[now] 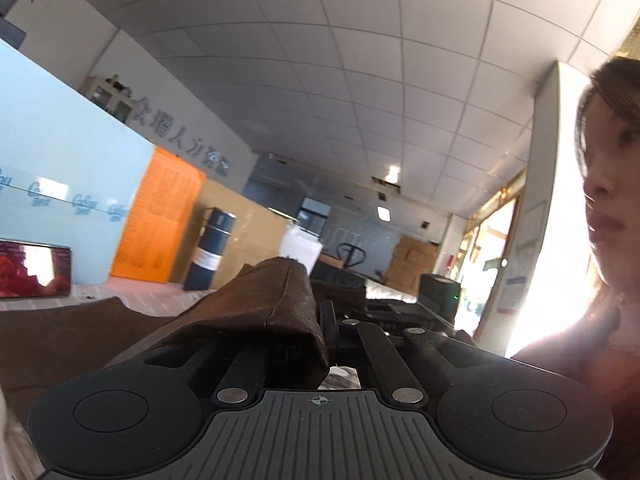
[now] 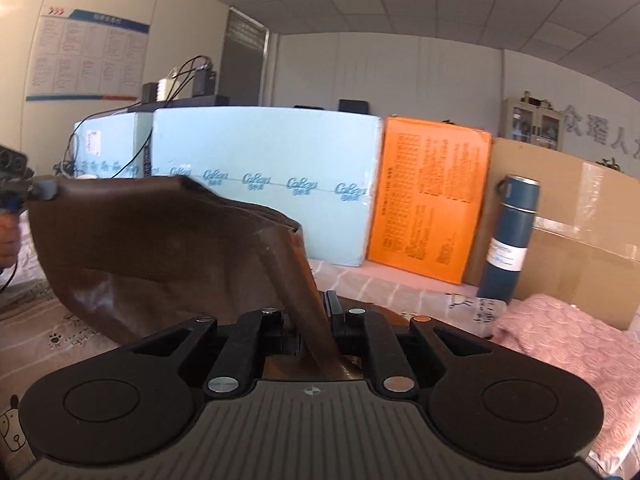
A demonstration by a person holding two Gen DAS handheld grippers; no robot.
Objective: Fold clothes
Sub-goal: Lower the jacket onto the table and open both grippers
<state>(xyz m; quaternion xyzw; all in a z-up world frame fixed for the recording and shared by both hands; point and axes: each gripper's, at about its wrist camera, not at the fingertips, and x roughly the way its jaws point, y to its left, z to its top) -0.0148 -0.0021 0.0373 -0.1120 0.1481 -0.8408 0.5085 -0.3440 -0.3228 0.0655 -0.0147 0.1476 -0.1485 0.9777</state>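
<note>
Your right gripper [image 2: 316, 320] pinches a thick fold of the brown, leathery garment [image 2: 160, 248]; left gripper [image 1: 316, 320] clamps its other edge, lifted. Only your right view shows the pink knit towel [image 2: 568, 344] and blue flask [image 2: 508, 240].

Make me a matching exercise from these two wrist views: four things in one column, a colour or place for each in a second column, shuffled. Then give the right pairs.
Things
1. brown garment
2. flask
3. knitted cloth
4. printed board

Colour or place
A. orange, leaning upright behind the bed surface
B. pink, lying at the right edge of the right wrist view
C. dark blue, standing upright against the cardboard
D. lifted, pinched in both the left gripper and the right gripper

Pairs: 1-D, 2-C, 3-B, 4-A
</note>
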